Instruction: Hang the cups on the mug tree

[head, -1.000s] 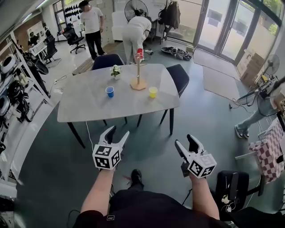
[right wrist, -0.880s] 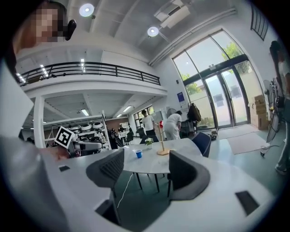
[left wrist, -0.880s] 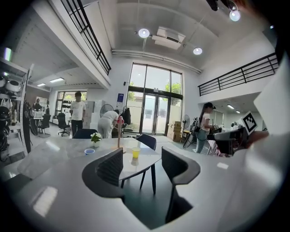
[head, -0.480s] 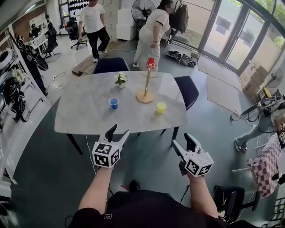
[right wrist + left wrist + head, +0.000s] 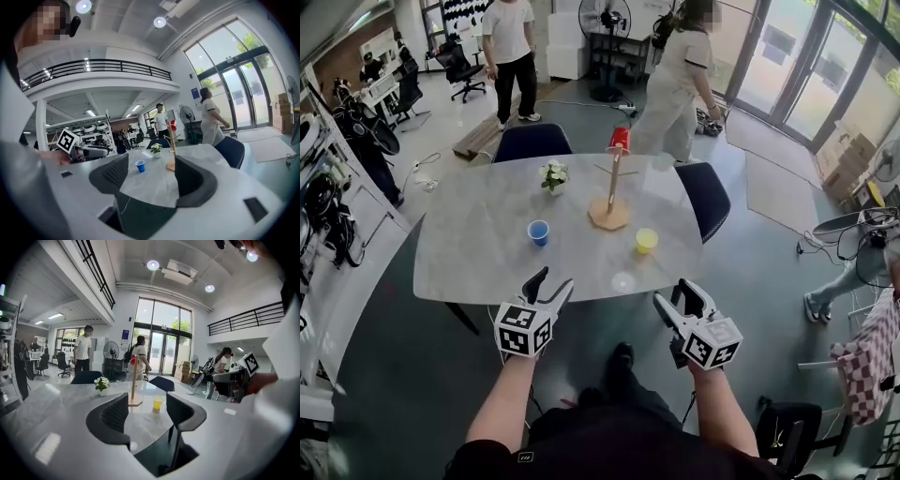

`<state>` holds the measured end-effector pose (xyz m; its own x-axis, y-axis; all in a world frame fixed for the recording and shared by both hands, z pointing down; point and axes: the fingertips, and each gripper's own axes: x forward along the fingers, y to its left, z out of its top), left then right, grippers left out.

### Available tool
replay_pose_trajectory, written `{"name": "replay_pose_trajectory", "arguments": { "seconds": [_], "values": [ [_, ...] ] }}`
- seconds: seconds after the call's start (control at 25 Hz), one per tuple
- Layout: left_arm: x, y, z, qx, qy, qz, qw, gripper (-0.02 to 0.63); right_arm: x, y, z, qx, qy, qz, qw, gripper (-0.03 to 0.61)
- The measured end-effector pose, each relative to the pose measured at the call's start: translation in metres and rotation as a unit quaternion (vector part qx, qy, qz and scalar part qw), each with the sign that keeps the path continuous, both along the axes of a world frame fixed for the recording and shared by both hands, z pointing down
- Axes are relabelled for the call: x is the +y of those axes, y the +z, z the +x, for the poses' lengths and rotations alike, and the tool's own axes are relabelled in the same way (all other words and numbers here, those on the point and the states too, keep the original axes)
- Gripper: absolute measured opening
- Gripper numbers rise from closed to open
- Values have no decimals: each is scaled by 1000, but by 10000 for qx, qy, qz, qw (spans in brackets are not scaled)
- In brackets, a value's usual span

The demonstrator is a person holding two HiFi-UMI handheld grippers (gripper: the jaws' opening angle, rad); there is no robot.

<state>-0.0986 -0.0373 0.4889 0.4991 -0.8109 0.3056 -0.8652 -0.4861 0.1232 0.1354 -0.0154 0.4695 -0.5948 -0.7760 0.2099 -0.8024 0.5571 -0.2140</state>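
A wooden mug tree stands on the grey marble table, with a red cup on its top peg. A blue cup stands left of the tree's base and a yellow cup to its right, both upright. My left gripper and right gripper are at the table's near edge, both open and empty. The left gripper view looks between its jaws at the yellow cup and the tree. The right gripper view shows the blue cup and the tree.
A small potted plant stands behind the blue cup. Dark chairs sit at the far side and right end. Two people stand beyond the table. Racks of gear line the left wall.
Both grippers and the view have come forward to the table's near edge. The person in white behind the table has walked to the right. The cups have not moved.
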Motion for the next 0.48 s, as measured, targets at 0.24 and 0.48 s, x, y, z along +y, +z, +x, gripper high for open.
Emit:
{"name": "replay_pose_trajectory", "arguments": {
  "seconds": [0.24,0.48],
  "values": [
    [-72,-10,20,-18,-107,-11,9999,252,-82,-1,20,-24,-176,52,9998,282],
    [-135,-21,43,-115,-251,9,9996,247,-150,-1,33,-68,-476,59,9988,282]
  ]
}}
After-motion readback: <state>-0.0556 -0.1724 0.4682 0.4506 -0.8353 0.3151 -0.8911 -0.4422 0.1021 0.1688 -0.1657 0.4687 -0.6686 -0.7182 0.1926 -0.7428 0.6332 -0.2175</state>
